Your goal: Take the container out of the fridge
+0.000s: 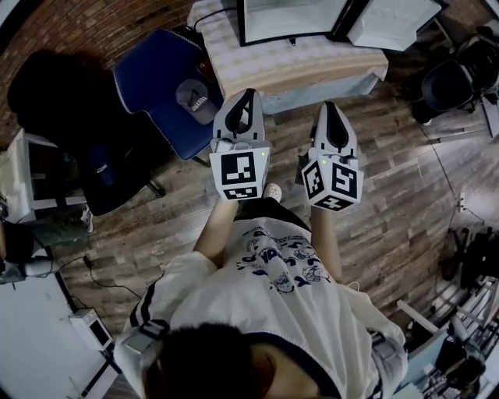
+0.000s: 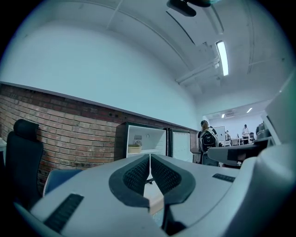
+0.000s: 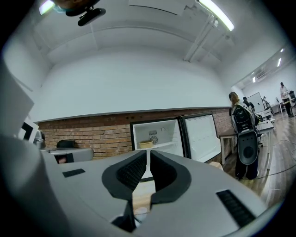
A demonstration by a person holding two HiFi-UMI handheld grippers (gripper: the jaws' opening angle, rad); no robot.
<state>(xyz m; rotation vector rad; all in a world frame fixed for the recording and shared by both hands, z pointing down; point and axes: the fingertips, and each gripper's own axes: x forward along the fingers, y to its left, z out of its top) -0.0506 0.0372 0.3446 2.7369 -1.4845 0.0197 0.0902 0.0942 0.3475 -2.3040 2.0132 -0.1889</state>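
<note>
A small fridge [image 2: 147, 141] stands open against a brick wall, its door [image 2: 180, 144] swung out to the right. On its upper shelf sits a pale, low container [image 2: 134, 148], which the right gripper view also catches as the container [image 3: 146, 144] inside the fridge [image 3: 157, 134]. From the head view the fridge [image 1: 292, 19] rests on a cloth-covered table [image 1: 312, 66]. My left gripper [image 1: 249, 95] and right gripper [image 1: 332, 107] are held side by side, well short of the fridge. Both are shut with nothing between the jaws. The left gripper [image 2: 150, 156] and right gripper [image 3: 148, 152] point roughly toward the fridge.
A blue chair [image 1: 160, 78] with a cap [image 1: 196, 100] on it stands left of the table, and a black office chair [image 1: 54, 101] lies farther left. A person with a backpack [image 3: 240, 122] stands right of the fridge. Wood floor [image 1: 405, 179] runs between me and the table.
</note>
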